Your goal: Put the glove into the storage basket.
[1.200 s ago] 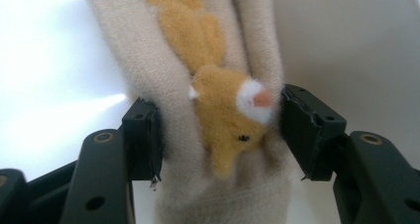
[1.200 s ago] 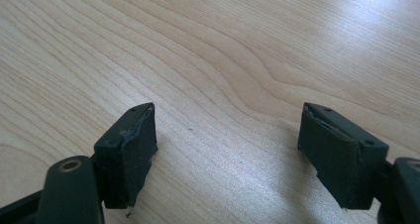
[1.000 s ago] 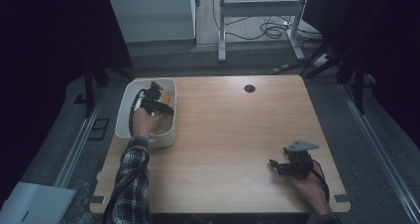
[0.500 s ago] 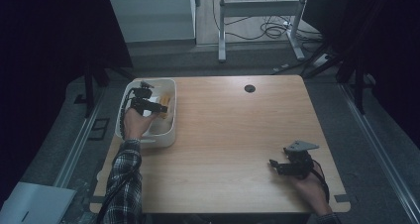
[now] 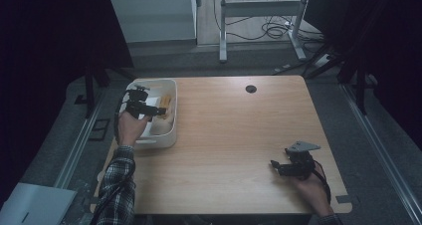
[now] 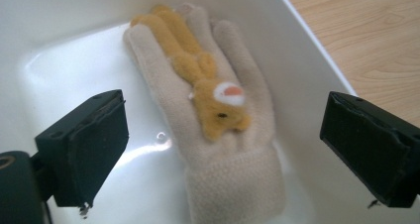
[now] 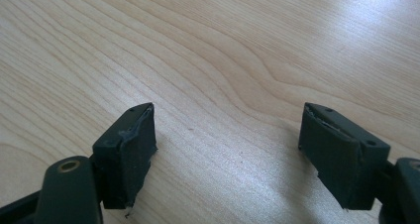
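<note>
A cream knitted glove (image 6: 233, 184) with a yellow plush animal (image 6: 208, 95) sewn on it lies flat on the floor of a white bin (image 6: 302, 70). My left gripper (image 6: 230, 144) hangs over it, open; its jaws have just been opening and stand wide to either side of the glove without touching it. In the high view the left gripper (image 5: 149, 108) is over the bin (image 5: 149, 81) at the table's left edge, with the glove (image 5: 167, 105) beside it. My right gripper (image 5: 279, 168) rests low at the front right of the table, open (image 7: 228, 149) with bare wood between its jaws.
The wooden table (image 5: 234, 135) has a round cable hole (image 5: 251, 88) at the back. A metal desk frame (image 5: 259, 16) and cables stand on the floor behind. A white object (image 5: 35, 205) lies on the floor at the front left.
The left hand has drawn back a little to the left over the bin. The glove lies in the bin. The right hand has not moved.
</note>
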Tool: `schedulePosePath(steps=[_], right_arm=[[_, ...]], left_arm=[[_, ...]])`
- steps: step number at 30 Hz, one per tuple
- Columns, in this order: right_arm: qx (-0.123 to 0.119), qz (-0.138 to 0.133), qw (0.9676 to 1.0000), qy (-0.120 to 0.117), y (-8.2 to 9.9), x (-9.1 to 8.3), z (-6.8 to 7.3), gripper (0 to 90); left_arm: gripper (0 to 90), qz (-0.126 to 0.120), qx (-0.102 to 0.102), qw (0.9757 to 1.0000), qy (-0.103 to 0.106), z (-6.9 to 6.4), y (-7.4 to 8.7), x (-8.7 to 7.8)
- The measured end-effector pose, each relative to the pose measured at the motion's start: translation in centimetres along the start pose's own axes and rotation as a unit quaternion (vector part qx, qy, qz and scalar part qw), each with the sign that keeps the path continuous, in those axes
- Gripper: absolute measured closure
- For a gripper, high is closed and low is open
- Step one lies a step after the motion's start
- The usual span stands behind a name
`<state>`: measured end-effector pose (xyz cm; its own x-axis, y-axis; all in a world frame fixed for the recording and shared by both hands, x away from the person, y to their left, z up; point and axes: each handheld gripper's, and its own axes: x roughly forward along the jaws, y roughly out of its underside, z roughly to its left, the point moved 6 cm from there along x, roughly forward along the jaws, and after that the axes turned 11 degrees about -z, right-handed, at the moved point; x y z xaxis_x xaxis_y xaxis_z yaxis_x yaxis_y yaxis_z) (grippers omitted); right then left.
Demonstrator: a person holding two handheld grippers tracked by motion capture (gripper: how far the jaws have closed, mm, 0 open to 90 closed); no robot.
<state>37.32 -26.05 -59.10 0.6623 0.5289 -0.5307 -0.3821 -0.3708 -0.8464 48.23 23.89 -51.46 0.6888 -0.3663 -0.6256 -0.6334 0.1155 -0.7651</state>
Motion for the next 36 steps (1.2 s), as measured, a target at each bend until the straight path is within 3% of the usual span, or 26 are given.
schedulePosePath(steps=[6,11,18,24,26,31,36], right_arm=[[0.000,0.000,1.0000,0.000,0.0,0.0,0.0,22.4],[0.000,0.002,1.0000,0.001,0.0,0.0,0.0,21.7],[0.000,0.002,1.0000,0.001,0.0,0.0,0.0,21.5],[0.000,0.002,1.0000,0.001,0.0,0.0,0.0,21.2],[0.000,0.002,1.0000,0.001,0.0,0.0,0.0,21.1],[0.000,0.003,1.0000,0.000,0.0,0.0,0.0,21.0],[-0.001,0.003,1.0000,0.000,0.0,0.0,0.0,21.0]], left_arm=[[3.8,-0.028,0.021,0.9991,0.021,-2.0,0.1,-1.6],[3.4,-0.054,0.055,0.9957,0.051,-4.9,0.3,-2.9],[2.6,-0.079,0.103,0.9873,0.092,-9.6,2.0,-4.2],[2.7,-0.099,0.138,0.9760,0.136,-13.4,4.7,-5.0],[2.7,-0.097,0.144,0.9739,0.145,-14.4,6.1,-4.8],[2.7,-0.079,0.161,0.9724,0.149,-15.1,10.0,-3.1],[2.3,-0.050,0.159,0.9751,0.146,-14.7,13.1,-0.8]])
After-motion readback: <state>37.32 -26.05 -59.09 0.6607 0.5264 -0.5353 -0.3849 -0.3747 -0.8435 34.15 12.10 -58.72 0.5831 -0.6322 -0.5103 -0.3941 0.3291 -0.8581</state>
